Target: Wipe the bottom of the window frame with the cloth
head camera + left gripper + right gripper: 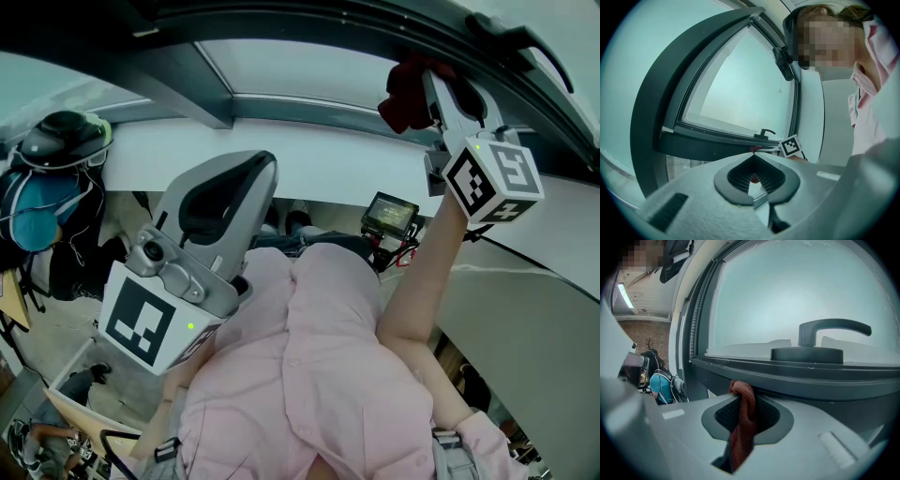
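Left gripper (225,202) sat nearest, close against the person's pink shirt (319,375). Its jaws were together on nothing and well apart from the window. Farther out, at the end of a raised arm, the right gripper (740,391) was clamped on the red cloth (743,427). Most of the fabric hung down through the jaws, and a bunched fold stood proud of the tips. That fold appeared to touch the lower edge of the window frame's bottom rail (811,380), which lay straight ahead of the jaws and slightly above them.

The rail's long axis ran side to side across the right gripper view, at right angles to the way the jaws pointed. Judging from this, the coming stroke would be a sideways slide along the rail, not a push forward. More of the rail showed to the cloth's right than to its left.

Beyond the rail, up and to the right of the cloth, the dark window handle (829,331) sat on its base. A rightward pass would probably run beneath it. Behind that stood the pale glass pane (797,291).
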The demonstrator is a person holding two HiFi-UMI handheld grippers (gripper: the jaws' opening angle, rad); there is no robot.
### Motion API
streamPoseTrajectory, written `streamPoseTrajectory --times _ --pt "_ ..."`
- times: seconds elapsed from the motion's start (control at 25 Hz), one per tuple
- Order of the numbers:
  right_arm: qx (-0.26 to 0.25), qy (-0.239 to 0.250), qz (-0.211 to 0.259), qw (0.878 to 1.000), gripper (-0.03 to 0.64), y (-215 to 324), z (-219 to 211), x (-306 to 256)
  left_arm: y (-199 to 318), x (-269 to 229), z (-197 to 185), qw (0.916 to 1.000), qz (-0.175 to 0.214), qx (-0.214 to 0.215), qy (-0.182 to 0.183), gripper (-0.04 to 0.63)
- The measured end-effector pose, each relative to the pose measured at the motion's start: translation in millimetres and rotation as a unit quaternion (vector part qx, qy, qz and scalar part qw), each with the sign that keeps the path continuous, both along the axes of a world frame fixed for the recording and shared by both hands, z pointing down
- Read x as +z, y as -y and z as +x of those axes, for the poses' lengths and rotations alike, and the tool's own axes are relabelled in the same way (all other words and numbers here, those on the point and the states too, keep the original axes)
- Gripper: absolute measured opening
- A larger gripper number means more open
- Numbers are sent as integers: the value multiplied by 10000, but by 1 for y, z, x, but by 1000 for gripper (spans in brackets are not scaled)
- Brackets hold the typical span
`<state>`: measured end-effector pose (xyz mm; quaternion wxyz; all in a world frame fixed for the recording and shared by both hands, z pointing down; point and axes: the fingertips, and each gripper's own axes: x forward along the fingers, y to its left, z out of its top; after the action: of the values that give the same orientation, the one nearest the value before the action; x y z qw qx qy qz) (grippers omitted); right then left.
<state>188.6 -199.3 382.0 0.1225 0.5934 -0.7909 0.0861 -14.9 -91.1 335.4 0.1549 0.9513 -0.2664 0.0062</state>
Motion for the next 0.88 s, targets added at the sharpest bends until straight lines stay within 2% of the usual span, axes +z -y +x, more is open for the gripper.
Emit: streamPoseTrajectory --times 0.88 --pt "101 4 15 9999 58 -3 17 -1 -3 -2 9 10000 40 -15 18 -2"
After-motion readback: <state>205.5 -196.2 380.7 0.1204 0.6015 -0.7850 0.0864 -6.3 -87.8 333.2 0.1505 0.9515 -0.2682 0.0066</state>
